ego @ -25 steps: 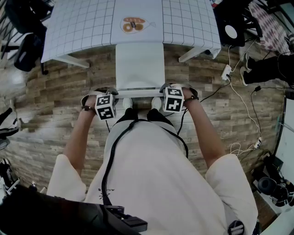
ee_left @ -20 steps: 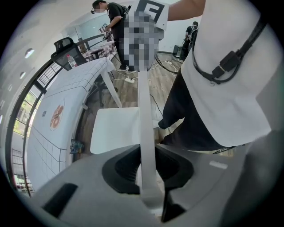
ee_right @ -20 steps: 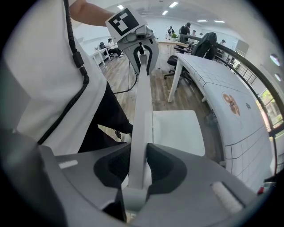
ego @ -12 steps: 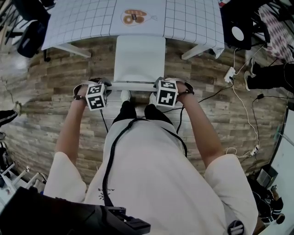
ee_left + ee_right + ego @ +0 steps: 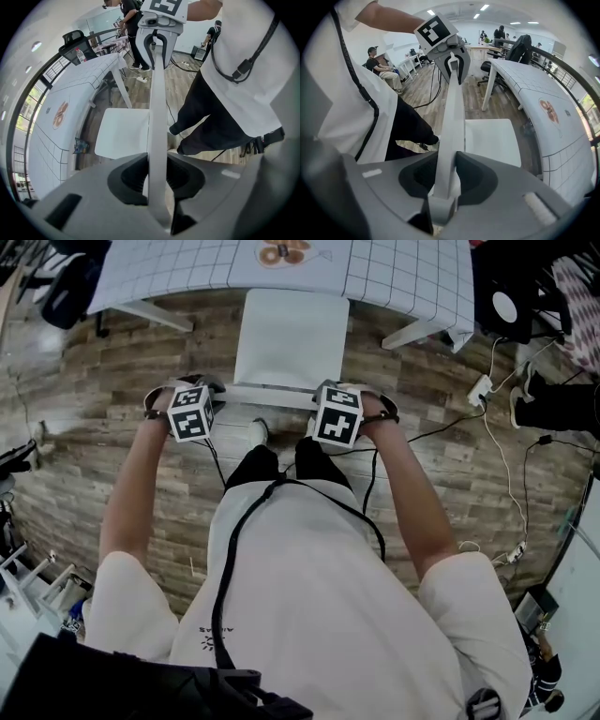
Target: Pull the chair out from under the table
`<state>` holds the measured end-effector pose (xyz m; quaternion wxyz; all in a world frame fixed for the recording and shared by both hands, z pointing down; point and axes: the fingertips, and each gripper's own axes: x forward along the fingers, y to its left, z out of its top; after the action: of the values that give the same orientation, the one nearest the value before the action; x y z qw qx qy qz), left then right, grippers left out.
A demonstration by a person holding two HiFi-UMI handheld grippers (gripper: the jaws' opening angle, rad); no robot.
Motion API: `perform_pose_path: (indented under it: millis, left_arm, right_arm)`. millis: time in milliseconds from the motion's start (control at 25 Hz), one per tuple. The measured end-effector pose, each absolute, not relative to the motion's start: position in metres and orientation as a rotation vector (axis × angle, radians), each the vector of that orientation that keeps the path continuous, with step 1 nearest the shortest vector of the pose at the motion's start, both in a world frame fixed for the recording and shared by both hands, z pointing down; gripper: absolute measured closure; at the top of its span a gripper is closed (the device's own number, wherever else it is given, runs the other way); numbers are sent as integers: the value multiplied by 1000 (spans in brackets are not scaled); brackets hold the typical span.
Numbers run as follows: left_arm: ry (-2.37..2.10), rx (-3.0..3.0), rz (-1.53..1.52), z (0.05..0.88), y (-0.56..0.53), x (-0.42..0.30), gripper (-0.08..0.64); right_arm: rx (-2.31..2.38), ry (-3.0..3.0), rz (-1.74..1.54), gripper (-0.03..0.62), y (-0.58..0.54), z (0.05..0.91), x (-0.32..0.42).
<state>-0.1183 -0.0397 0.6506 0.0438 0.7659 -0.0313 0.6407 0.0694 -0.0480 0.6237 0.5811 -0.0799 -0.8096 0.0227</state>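
The chair (image 5: 291,338) is standing upright on the wood floor (image 5: 122,474), white, with a flat, squarish seat. Its thin top rail (image 5: 267,395) is running level along the side away from the table (image 5: 403,277). The seat is showing almost whole, its far edge lying just beside the table's hem. The table is wearing a white cloth with a fine grid, a plain middle panel carrying a round orange-brown print (image 5: 284,252), and is resting on splayed white legs (image 5: 412,332).

Operator: white tee (image 5: 309,606), black trousers (image 5: 251,468).
Black cable (image 5: 228,568) across chest; grey L gripper (image 5: 158,183), R gripper (image 5: 446,182) w/ b/w marker cubes (image 5: 190,413).
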Motion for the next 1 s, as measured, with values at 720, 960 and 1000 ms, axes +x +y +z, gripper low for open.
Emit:
perform_pose_path:
  millis: [720, 960, 1000]
  left_arm:
    - [-53, 2500, 1911, 644, -30, -129, 476]
    - [-52, 2556, 1888, 645, -28, -133, 476]
    - [-51, 2564, 1885, 645, -27, -133, 474]
  right_arm:
    - [-2, -1837, 54, 499, -40, 626, 57]
    - [48, -1757, 60, 492, -42, 632, 55]
    - [51, -1748, 73, 491, -41, 632, 55]
